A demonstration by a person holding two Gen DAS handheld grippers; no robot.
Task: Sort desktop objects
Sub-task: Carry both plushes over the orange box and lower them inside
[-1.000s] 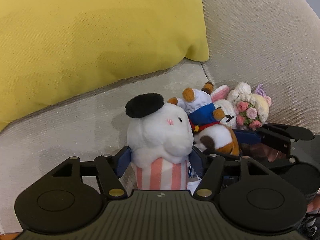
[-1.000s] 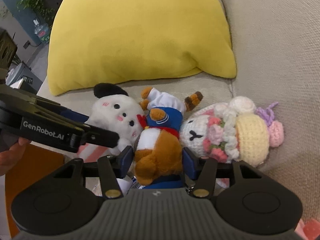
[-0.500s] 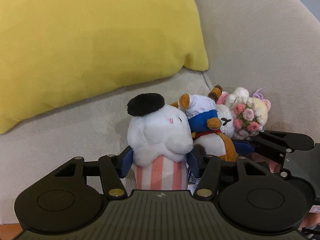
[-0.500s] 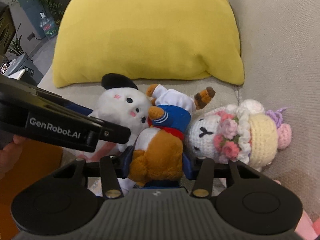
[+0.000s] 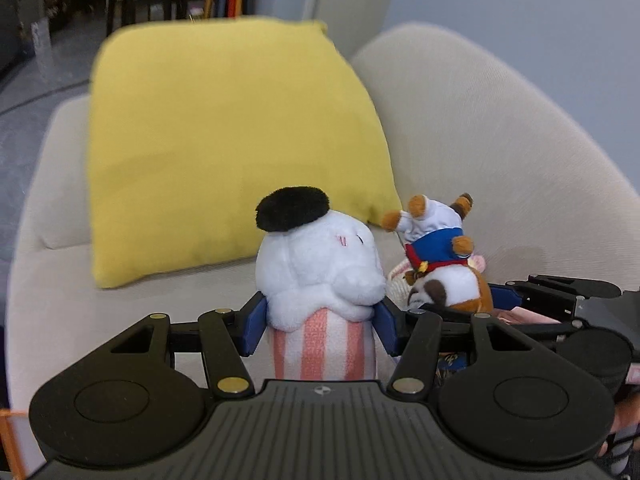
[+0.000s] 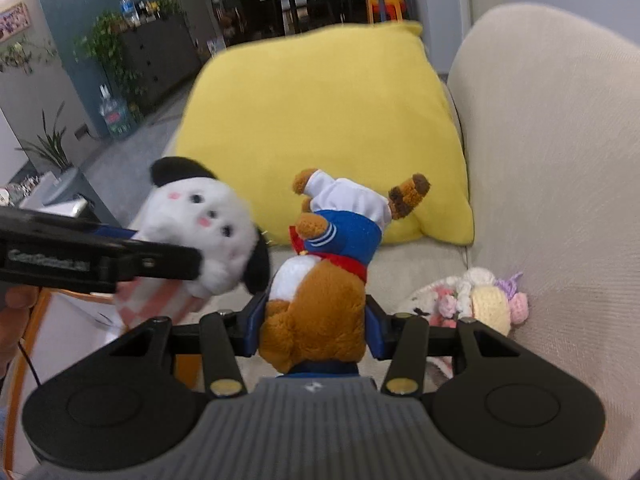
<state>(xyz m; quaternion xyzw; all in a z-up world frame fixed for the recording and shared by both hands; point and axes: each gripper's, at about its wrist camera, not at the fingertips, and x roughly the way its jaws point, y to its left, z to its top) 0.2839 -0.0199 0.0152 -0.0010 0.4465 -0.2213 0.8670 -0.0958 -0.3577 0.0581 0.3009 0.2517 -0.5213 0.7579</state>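
My left gripper [image 5: 320,326] is shut on a white dog plush [image 5: 316,264] with a black beret and pink-striped body, held upright above the sofa seat; it also shows in the right wrist view [image 6: 200,220]. My right gripper [image 6: 314,330] is shut on a brown bear plush [image 6: 320,304] in a blue sailor top, held upside down, legs up; it also shows in the left wrist view [image 5: 440,268]. A crocheted bunny [image 6: 476,300] with flowers lies on the seat by the sofa's right arm.
A large yellow cushion [image 6: 320,128] leans against the beige sofa [image 6: 552,160] behind the plushes. An orange-framed stand [image 6: 24,352] sits at the lower left. Farther back are a dark cabinet with plants [image 6: 132,52] and a water bottle.
Both grippers have lifted and pulled back from the sofa with their plushes. The crocheted bunny stays on the seat, and the room behind the cushion has come into view.
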